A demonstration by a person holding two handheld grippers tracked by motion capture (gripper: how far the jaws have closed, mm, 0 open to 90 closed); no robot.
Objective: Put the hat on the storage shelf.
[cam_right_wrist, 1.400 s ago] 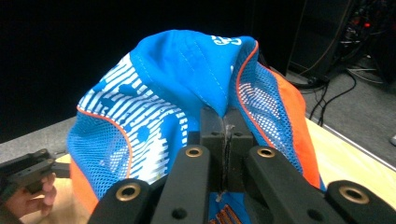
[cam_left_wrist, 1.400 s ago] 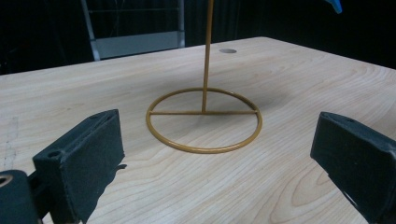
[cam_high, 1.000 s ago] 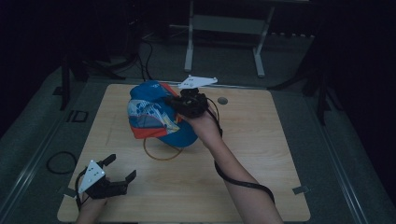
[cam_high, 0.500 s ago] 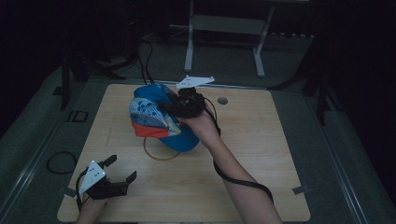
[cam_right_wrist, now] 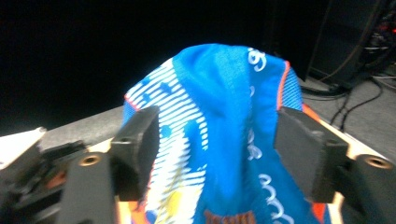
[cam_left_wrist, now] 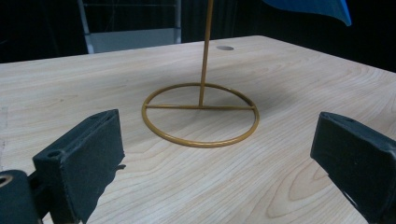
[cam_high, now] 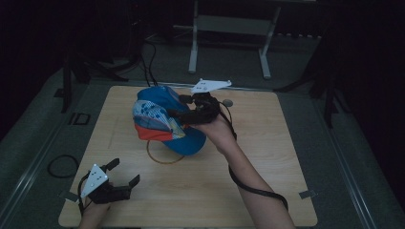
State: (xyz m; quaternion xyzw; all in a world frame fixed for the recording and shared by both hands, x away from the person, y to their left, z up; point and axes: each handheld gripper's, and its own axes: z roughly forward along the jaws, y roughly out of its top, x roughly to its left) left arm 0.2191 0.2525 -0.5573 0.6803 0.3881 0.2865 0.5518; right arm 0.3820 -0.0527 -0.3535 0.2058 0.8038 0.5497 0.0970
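A blue cap [cam_high: 162, 119] with white, red and yellow print sits atop a thin gold wire stand [cam_high: 160, 155] at the middle of the wooden table [cam_high: 286, 143]. My right gripper [cam_high: 177, 106] reaches in from the right, shut on the cap's bunched crown [cam_right_wrist: 219, 116], with a jaw pressed to each side of the fabric. My left gripper [cam_high: 125, 171] rests near the table's front left corner, open and holding nothing. In the left gripper view its jaws frame the stand's ring base [cam_left_wrist: 201, 114], and the cap's brim [cam_left_wrist: 317, 7] hangs above.
A round cable hole [cam_high: 228, 102] lies in the tabletop behind the right gripper. A grey metal frame [cam_high: 229, 28] stands on the floor beyond the table. Cables [cam_high: 62, 166] lie on the floor to the left.
The right gripper and the cap have shifted only slightly on the stand. The left gripper has stayed where it was.
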